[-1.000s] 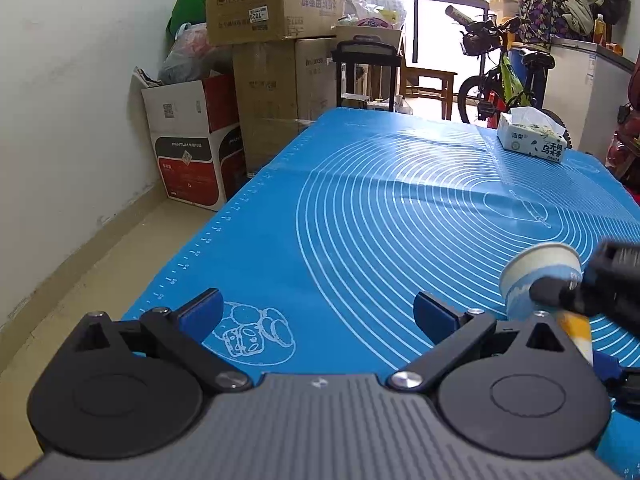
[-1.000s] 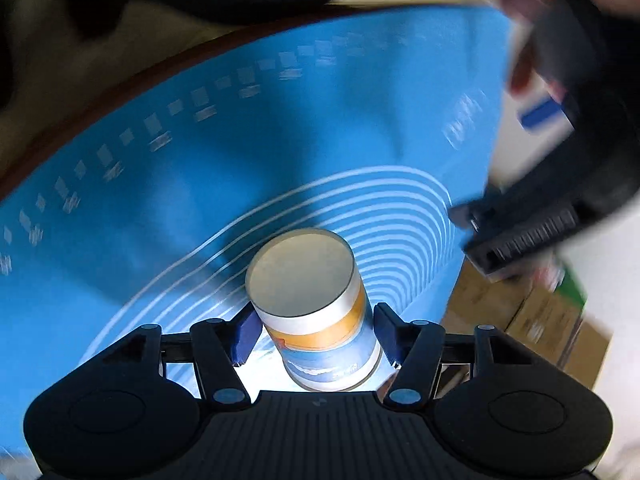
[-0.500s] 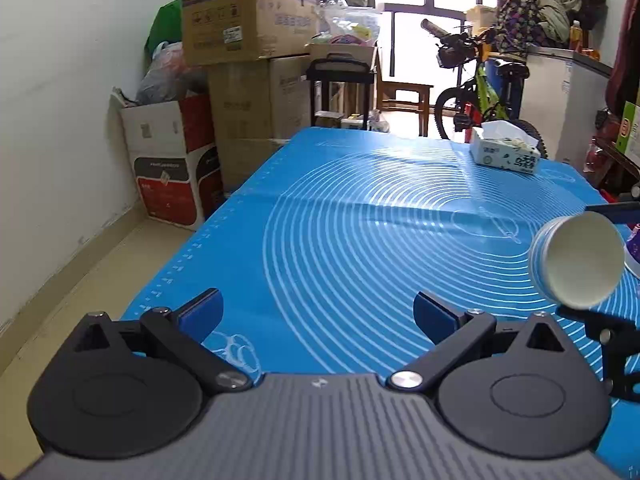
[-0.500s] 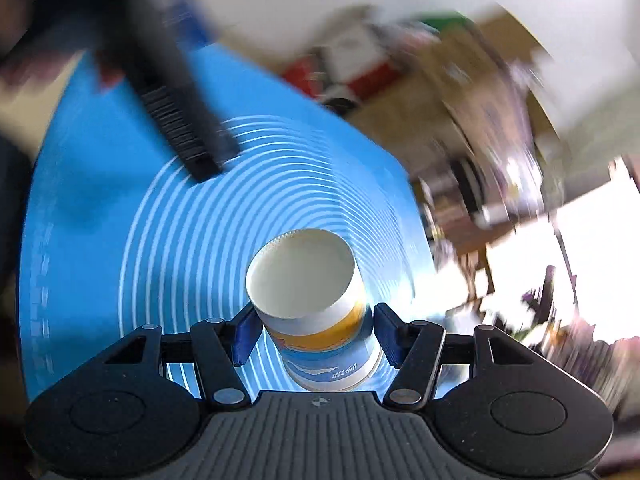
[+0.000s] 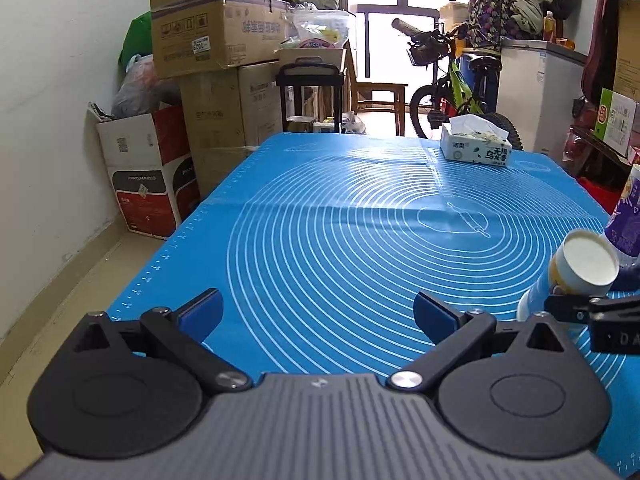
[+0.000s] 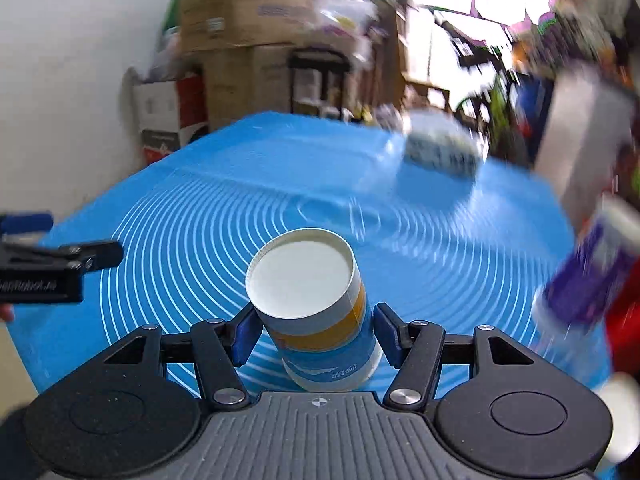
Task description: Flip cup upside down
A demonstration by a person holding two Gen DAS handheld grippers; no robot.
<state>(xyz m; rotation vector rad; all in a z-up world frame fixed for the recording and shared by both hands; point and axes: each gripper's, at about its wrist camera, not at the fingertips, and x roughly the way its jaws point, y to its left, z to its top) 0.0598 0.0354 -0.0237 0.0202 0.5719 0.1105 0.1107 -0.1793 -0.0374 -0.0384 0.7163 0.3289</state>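
Observation:
A paper cup [image 6: 316,312] with white, orange and blue bands sits between the pads of my right gripper [image 6: 316,334], which is shut on it. The cup is tilted, its white base end facing the camera. In the left wrist view the same cup [image 5: 576,276] is at the far right, held above the blue mat [image 5: 340,240], with the right gripper's black body below it. My left gripper [image 5: 316,310] is open and empty over the mat's near edge.
A tissue box [image 5: 476,148] stands at the mat's far right. A purple and white cup [image 5: 628,216] stands at the right edge, near the held cup. Cardboard boxes [image 5: 216,40] and a bicycle [image 5: 452,84] are beyond the table. The white wall is on the left.
My right gripper has swung round with the cup, so its view turned from looking down at the mat to looking across the table. The cup's base now faces the cameras. The left gripper stayed open.

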